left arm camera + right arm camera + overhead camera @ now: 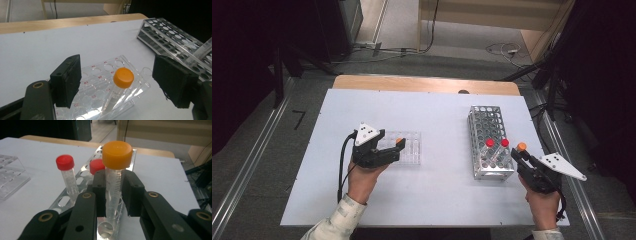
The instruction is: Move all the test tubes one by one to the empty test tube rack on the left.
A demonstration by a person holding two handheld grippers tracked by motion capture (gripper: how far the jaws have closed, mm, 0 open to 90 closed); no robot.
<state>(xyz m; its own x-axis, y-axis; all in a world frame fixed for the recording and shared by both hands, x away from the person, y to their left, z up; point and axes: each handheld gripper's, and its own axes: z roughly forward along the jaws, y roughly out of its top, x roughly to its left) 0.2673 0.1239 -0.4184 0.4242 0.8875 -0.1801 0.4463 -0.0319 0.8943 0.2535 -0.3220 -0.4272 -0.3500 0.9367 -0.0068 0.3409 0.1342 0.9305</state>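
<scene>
A clear plastic tube with an orange cap point(116, 177) was clamped by the right gripper point(115, 195) just above the metal rack point(490, 145), being lifted out. The left gripper point(117, 82) stood open around another orange-capped tube point(121, 82) in the clear plastic rack point(100, 92), far left of the metal rack; carrying across was judged next.

White table with two racks on it

The white table top point(437, 120) has a wooden edge point(427, 83) along its far side. A clear plastic rack point(409, 148) lies left of centre; a metal rack point(488, 141) stands at the right, well apart from it.
</scene>
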